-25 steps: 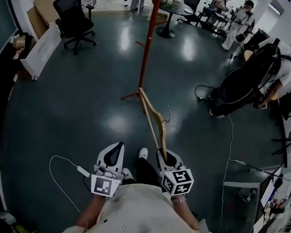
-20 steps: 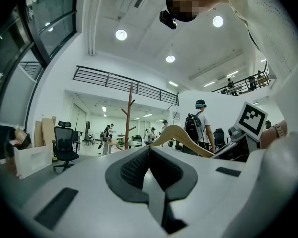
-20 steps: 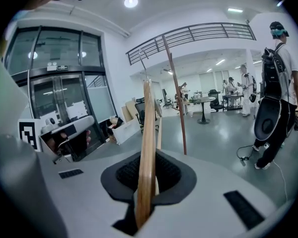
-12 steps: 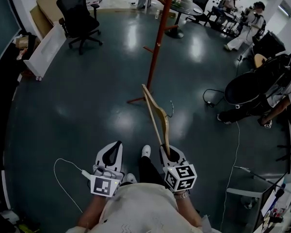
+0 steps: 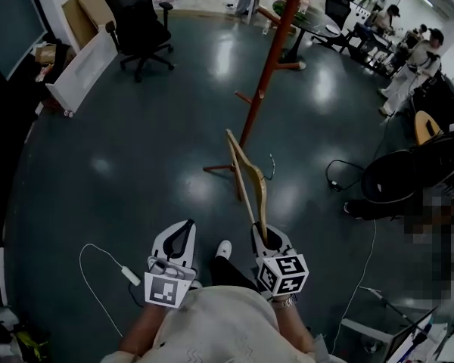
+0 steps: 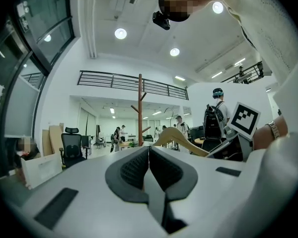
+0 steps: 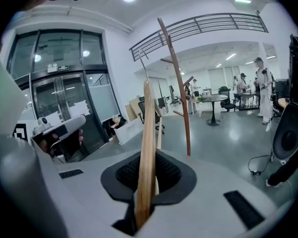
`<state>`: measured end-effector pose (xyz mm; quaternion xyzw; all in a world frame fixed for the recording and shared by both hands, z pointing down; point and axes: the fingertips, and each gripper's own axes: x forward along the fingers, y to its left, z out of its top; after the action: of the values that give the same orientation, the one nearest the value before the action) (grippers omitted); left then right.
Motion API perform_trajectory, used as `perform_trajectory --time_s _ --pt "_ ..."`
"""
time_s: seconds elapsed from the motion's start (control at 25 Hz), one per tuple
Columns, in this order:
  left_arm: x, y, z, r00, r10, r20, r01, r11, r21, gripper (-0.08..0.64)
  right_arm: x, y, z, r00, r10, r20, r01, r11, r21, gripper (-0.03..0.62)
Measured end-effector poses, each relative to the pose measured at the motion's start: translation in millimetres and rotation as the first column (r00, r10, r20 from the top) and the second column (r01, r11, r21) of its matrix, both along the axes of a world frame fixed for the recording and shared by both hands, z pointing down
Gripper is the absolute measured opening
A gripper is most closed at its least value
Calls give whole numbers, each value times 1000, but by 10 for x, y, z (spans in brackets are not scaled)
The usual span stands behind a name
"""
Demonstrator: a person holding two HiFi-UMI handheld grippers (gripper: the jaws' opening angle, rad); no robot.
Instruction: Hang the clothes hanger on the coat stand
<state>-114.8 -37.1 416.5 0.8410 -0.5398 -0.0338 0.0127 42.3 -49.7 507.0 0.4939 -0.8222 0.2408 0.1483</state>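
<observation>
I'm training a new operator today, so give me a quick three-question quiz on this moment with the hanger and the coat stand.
1. True or false: the hanger already hangs on the stand.
2. What is between the jaws of the left gripper? A the hanger; B nothing; C the stand.
3. Which gripper is shut on the hanger?

Key: 1 false, it is carried short of the stand. 2 B, the jaws are together and empty. 3 the right gripper.
</observation>
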Motion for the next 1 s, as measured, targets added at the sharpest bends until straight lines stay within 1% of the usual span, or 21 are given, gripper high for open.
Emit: perform_trajectory --time_s 0.12,0.28,0.44,0.6,0.68,0.76,0.8,0.84,0.92,1.0 --pt "149 -263 -30 1000 -24 -1 24 1000 -7 14 123 -373 -15 1000 -23 4 23 1000 3 48" --pt "164 -471 -45 997 -78 12 79 997 -5 14 141 -705 6 998 -52 19 52 999 5 48" --pt "195 -656 -92 995 -96 25 96 995 -1 14 119 -985 -74 997 -78 13 78 997 20 48" --pt "199 -862 -90 996 -91 17 91 996 -6 14 115 -1176 -175 996 -80 26 79 996 33 48" --pt "216 -1002 -92 997 -81 12 81 997 -7 14 123 -1280 -210 997 -70 32 70 997 25 48" --pt "200 -1142 -31 997 -55 58 56 998 -13 14 68 -1360 -231 997 -68 39 68 998 17 48" --pt "182 -1217 13 996 -42 74 43 999 -16 14 29 -1397 -241 997 -73 34 72 997 22 48" --pt "163 -1298 52 997 -32 73 33 999 -13 14 -9 -1438 -250 997 -78 23 78 997 31 48" --pt "137 -1481 102 998 -14 55 14 1000 -6 14 -65 -1540 -263 996 -87 -3 87 995 49 48" --pt "149 -1701 107 999 11 53 -11 1000 0 14 -82 -1687 -285 996 -83 -14 84 995 58 48"
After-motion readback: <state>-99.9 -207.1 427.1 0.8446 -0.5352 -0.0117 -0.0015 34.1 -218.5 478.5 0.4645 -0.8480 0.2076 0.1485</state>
